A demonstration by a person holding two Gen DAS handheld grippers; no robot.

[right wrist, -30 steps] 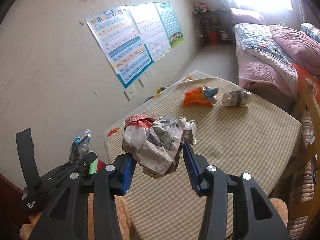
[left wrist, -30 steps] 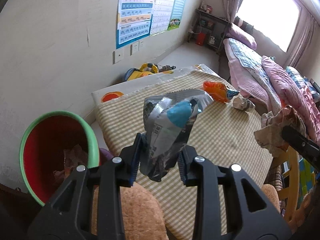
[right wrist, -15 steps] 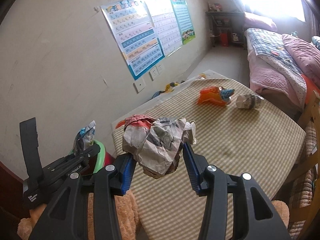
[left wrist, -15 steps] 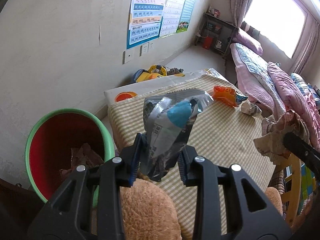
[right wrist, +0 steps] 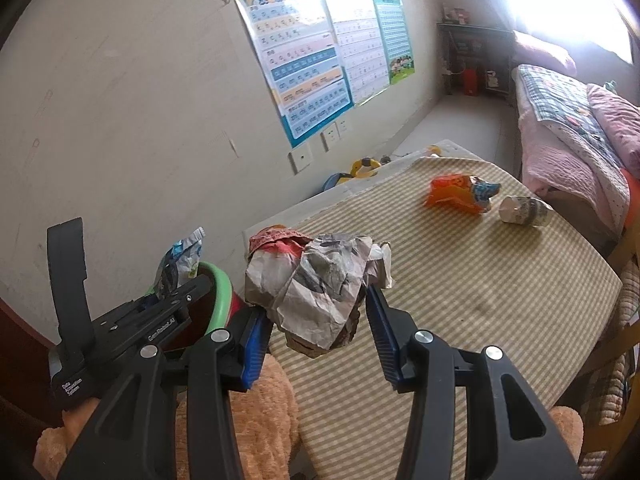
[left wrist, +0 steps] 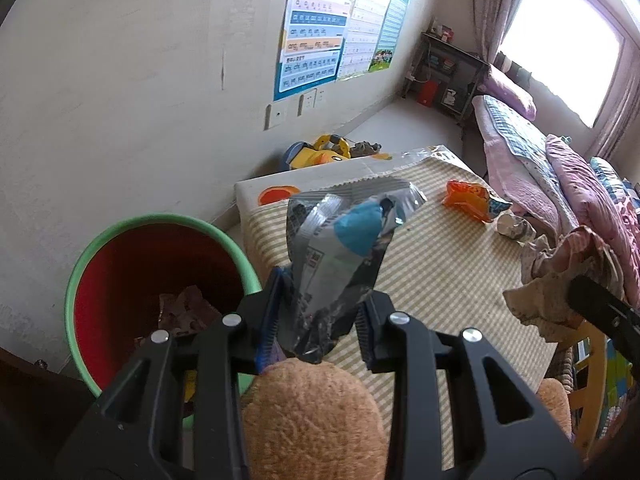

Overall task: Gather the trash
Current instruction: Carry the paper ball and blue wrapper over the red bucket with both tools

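Note:
My left gripper (left wrist: 318, 314) is shut on a silver and blue foil wrapper (left wrist: 340, 248), held above the near left corner of the checked table (left wrist: 440, 272), just right of the red bin with a green rim (left wrist: 160, 280). The bin holds some trash. My right gripper (right wrist: 316, 326) is shut on a crumpled paper wad (right wrist: 316, 280), over the table's near edge. The left gripper and its wrapper (right wrist: 180, 260) show at left in the right wrist view, by the bin rim (right wrist: 218, 284). An orange wrapper (left wrist: 468, 200) and a crushed paper cup (left wrist: 514, 226) lie at the table's far side.
A brown plush toy (left wrist: 312, 420) sits just below both grippers. A wall with posters (left wrist: 320, 52) is at left. Yellow toys (left wrist: 320, 152) lie on the floor behind the table. A bed with pink bedding (left wrist: 560, 176) is at right.
Both grippers have drifted left and back with their loads. The bin now sits closer to the middle of the left wrist view. Both grips are unchanged.

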